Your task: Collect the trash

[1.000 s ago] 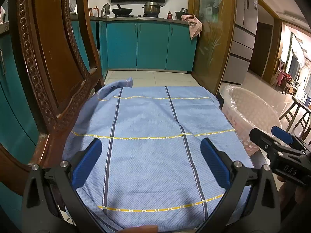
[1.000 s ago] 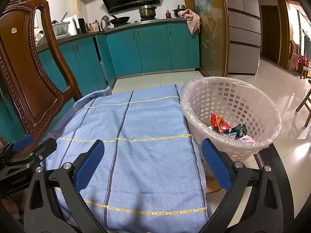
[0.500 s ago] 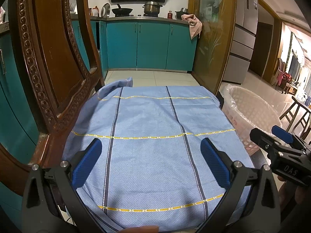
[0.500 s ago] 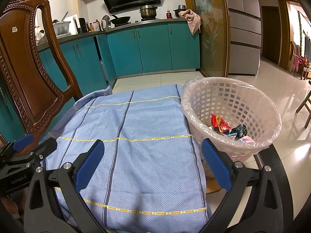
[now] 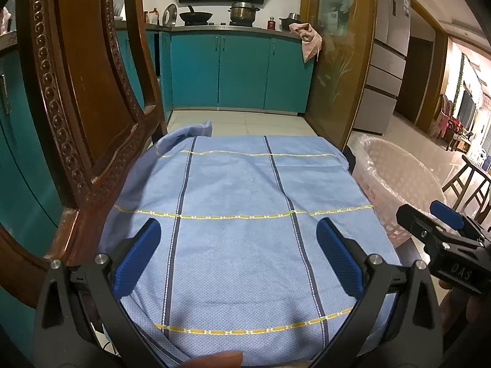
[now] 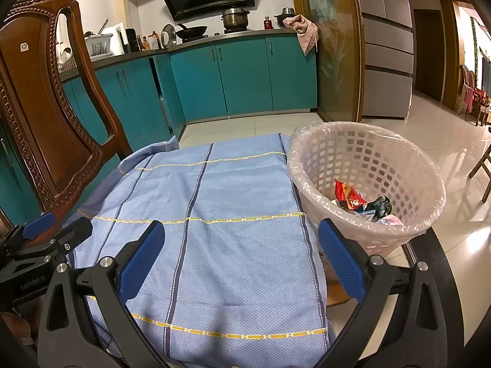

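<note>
A pink plastic basket [image 6: 365,156] lined with a clear bag stands at the right edge of a blue striped cloth [image 6: 214,230]. Inside it lie wrappers [image 6: 349,196], red, dark and pale ones. The basket [image 5: 396,171] also shows at the right of the left wrist view. My left gripper [image 5: 237,254] hangs open over the bare cloth [image 5: 239,214], nothing between its blue pads. My right gripper [image 6: 239,254] is open too, empty, just left of the basket. Each gripper appears at the edge of the other's view: the right gripper [image 5: 429,220] and the left gripper [image 6: 58,230].
A carved wooden chair [image 5: 83,101] stands close on the left, also seen as the chair [image 6: 43,116] in the right wrist view. Teal kitchen cabinets [image 6: 233,76] lie beyond a tiled floor. A wood-framed glass panel [image 5: 340,61] and a fridge [image 6: 386,40] stand right. Stools [image 5: 472,184] are far right.
</note>
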`<control>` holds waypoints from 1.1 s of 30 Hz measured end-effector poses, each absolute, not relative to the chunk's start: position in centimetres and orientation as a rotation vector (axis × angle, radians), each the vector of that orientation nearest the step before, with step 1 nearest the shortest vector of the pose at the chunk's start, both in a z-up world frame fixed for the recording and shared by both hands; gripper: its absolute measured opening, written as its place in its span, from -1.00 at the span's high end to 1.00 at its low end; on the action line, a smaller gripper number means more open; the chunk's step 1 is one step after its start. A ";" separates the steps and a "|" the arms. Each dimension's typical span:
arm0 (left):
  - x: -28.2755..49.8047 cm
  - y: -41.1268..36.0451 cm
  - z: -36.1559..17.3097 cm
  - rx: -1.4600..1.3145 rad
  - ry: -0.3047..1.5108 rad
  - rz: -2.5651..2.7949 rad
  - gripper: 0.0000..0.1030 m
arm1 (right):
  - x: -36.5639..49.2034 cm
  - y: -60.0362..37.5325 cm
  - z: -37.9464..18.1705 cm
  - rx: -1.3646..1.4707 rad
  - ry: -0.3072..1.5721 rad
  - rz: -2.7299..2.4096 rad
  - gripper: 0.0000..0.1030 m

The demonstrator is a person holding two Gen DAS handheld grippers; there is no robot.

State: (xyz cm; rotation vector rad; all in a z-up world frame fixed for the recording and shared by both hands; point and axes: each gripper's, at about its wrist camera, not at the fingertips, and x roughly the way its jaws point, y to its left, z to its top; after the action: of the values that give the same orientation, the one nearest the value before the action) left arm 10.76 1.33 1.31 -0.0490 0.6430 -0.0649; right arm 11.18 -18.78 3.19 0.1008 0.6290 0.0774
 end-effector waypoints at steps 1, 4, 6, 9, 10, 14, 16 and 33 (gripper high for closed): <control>10.8 1.3 1.4 -0.048 0.643 -0.065 -0.95 | 11.2 -18.8 3.2 0.101 0.628 0.078 -0.90; 10.7 1.3 1.4 -0.049 0.643 -0.060 -0.95 | 11.2 -18.8 3.2 0.103 0.630 0.079 -0.90; 10.7 1.3 1.5 -0.049 0.643 -0.060 -0.95 | 11.2 -18.7 3.2 0.101 0.632 0.081 -0.90; 10.6 1.3 1.5 -0.042 0.641 -0.065 -0.95 | 11.3 -18.7 3.2 0.102 0.632 0.083 -0.90; 10.6 1.2 1.5 -0.040 0.641 -0.068 -0.95 | 11.3 -18.7 3.2 0.102 0.632 0.082 -0.90; 10.7 1.2 1.5 -0.037 0.647 -0.071 -0.95 | 11.3 -18.7 3.2 0.102 0.633 0.082 -0.90; 10.7 1.2 1.5 -0.034 0.647 -0.068 -0.95 | 11.3 -18.7 3.2 0.102 0.634 0.084 -0.90; 10.8 1.1 1.4 -0.028 0.648 -0.069 -0.95 | 11.3 -18.6 3.2 0.101 0.637 0.087 -0.90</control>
State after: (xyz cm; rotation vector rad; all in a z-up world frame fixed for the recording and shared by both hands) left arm 10.76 1.13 1.36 -0.0278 0.6482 -0.0692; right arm 11.35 -18.65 3.19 0.1005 0.6373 0.0874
